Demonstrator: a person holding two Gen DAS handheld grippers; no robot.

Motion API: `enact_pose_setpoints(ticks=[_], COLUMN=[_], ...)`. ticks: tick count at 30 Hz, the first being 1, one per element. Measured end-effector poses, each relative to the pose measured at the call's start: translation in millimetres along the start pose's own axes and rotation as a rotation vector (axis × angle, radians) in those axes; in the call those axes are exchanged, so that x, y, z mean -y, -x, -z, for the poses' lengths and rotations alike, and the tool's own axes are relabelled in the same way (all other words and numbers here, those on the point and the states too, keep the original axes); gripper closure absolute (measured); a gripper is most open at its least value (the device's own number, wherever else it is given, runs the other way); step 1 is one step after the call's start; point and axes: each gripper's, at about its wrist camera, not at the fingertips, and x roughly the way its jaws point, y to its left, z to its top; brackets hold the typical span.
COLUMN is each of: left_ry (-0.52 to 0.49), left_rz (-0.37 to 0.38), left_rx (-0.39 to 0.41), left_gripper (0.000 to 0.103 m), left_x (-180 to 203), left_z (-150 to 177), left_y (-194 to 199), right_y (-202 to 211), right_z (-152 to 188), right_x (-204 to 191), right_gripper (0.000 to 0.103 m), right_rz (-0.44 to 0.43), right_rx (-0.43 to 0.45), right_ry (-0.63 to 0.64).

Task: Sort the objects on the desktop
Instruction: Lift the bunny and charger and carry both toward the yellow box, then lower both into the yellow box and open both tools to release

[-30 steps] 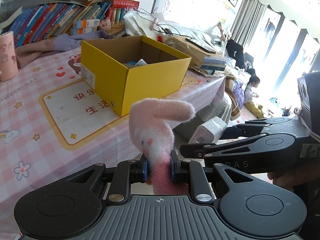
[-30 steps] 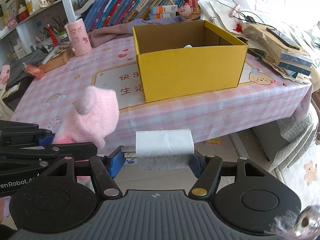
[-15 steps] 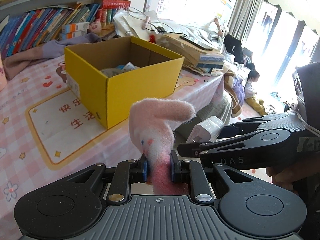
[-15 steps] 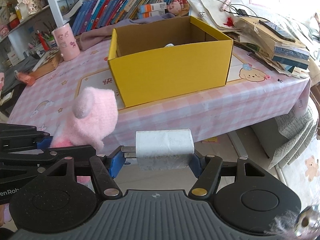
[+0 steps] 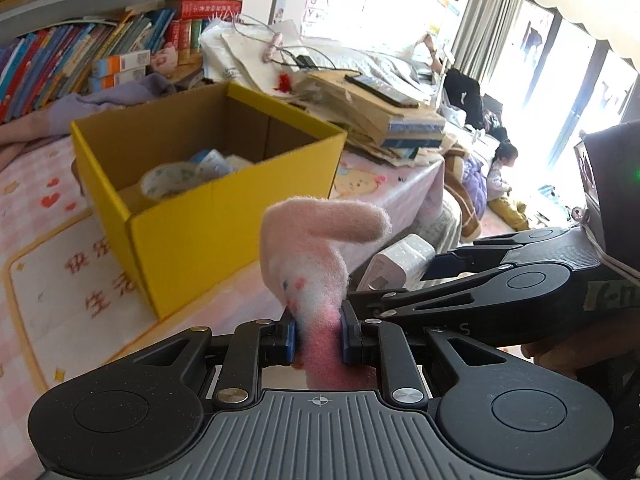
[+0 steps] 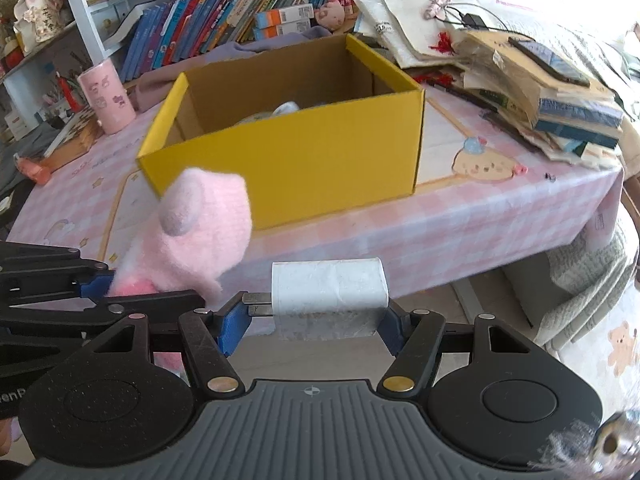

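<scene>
Left wrist: left hand-held gripper clamps pink felt bunny; yellow box ahead.

Fuzzy felted-wool pink bunny, smooth matt plastic white charger, matt cardboard yellow box, glossy tablecloth.

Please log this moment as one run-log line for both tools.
left tool: shut on pink felt bunny | right tool: shut on white charger | yellow box: ahead, open
</scene>
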Motion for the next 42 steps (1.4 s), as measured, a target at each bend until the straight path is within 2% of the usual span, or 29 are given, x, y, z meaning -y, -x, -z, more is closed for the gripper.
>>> enact_pose_setpoints(ticks=[5, 9, 15, 20, 23, 27, 31, 36, 39, 42], left_ry=[0.027, 0.031, 0.055, 0.108, 0.156, 0.168, 0.176, 0.195, 0.2, 0.179], left_rz=[-0.025, -0.074, -0.164, -0.257, -0.303, -0.373, -0.428, -0.473, -0.492, -0.512], left_rx=[0.067, 0.129, 0.219, 0.238, 0.231, 0.206, 0.14, 0.062, 0.047, 0.041], left_gripper=[0.085, 0.084, 0.084, 0.084, 0.084, 0.084, 0.084, 0.084, 0.082, 0.079], left_x=[6, 13, 10, -5, -19, -34, -47, -55, -57, -54], left_z=[-21, -39, -68, -84, -92, -99, -99, -90, -85, -85], left_y=[-2, -2, -4, -13, -27, -46, -64, -79, -82, -83], right_y=[-1, 0, -2, -17, -32, -61, -92, -118, -127, -130], right_z=[-23, -45, -87, -121, -138, -156, -168, -170, -169, -167], right_x=[20, 32, 42, 44, 43, 41, 34, 26, 23, 20], right_gripper=[0.04, 0.04, 0.04, 0.04, 0.04, 0.04, 0.04, 0.04, 0.04, 0.04], right_rz=[-0.021, -0.043, -0.097, -0.154, -0.178, -0.19, -0.2, -0.222, -0.233, -0.226], right_rx=[0.042, 0.086, 0.17, 0.216, 0.226, 0.21, 0.165, 0.096, 0.06, 0.063], right_ry=[0.013, 0.048, 0.115, 0.191, 0.233, 0.286, 0.348, 0.419, 0.441, 0.478])
